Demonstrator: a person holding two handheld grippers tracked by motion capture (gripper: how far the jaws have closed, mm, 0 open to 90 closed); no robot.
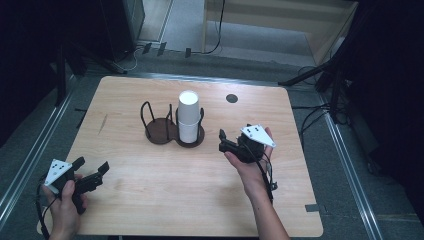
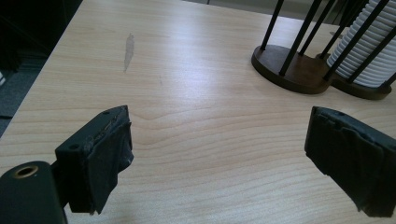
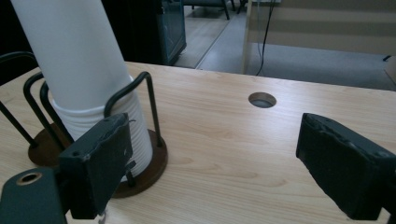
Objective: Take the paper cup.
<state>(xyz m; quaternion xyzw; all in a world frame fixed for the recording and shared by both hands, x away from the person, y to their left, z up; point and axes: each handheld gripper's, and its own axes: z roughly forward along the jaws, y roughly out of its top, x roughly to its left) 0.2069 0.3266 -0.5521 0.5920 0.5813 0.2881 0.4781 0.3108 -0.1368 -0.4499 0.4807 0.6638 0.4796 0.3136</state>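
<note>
A tall stack of white paper cups stands upright in the right-hand ring of a dark twin cup holder near the middle of the wooden bench, and I take that holder as my landmark. Its left-hand ring stands empty, with thin black wire uprights rising from a round brown base. The cups rise well above the wire hoops that fence them in. The right gripper sits just to the right of the holder, held in a hand and pointing toward the cups without touching them; in the right gripper view the stack shows behind its left jaw, and its jaws stand wide apart with only bare bench between them. The left gripper is well apart from the holder, down toward the near left corner of the bench, held in the other hand; its jaws are also spread wide with nothing between them, and in the left gripper view the holder base lies far ahead to the upper right. Behind and to the right of the holder, a small round cable hole sits in the bench top.
</note>
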